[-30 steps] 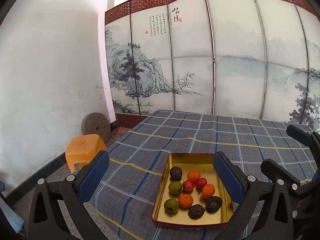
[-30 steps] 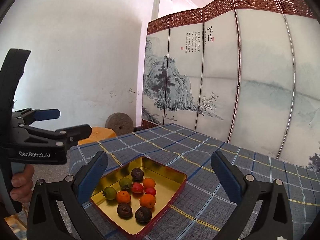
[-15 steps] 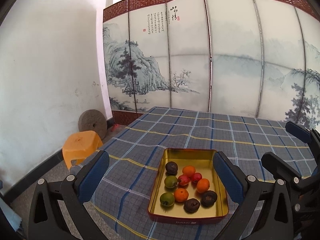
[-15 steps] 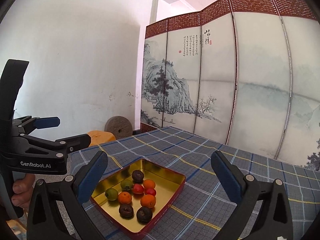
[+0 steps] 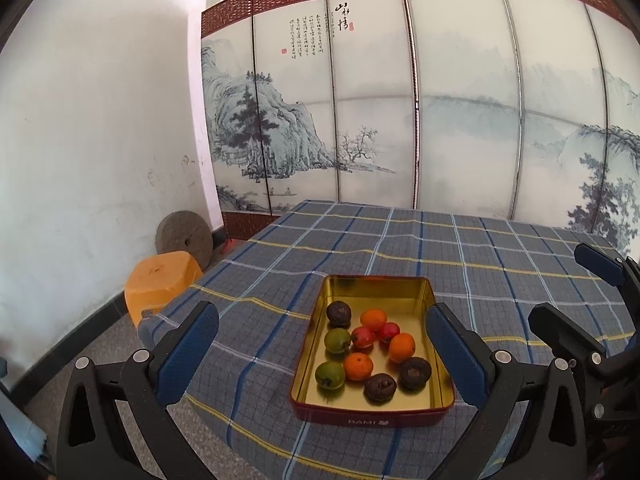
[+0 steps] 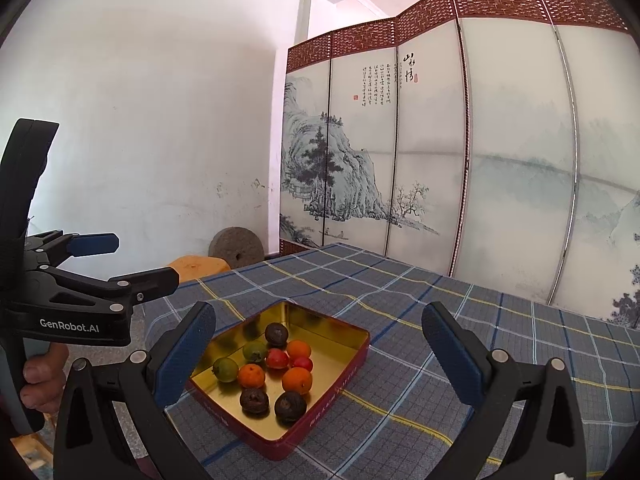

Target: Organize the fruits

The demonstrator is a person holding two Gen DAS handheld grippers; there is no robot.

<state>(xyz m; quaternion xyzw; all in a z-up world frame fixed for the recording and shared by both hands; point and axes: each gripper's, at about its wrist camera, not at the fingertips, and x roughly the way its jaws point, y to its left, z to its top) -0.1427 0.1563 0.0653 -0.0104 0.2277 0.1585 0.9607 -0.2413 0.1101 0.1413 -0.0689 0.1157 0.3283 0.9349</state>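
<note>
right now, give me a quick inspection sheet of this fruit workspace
surface: table under a blue-grey plaid cloth, lying fairly flat
job's things: gold tin tray holding three orange fruits, two green, two red and three dark brown, bunched together
clutter: nothing seen
grippers: left tongs and right tongs open, holding nothing, both short of the tray
cables: nothing seen
surroundings: painted folding screen, orange stool, round millstone against the white wall

Small white lettering on red-walled, gold-lined rectangular tin [image 5: 372, 420] too small to read past "DAMI". Folding painted landscape screen w/ brown lattice top [image 5: 460, 120] cut off at right edge. Calligraphy illegible.
</note>
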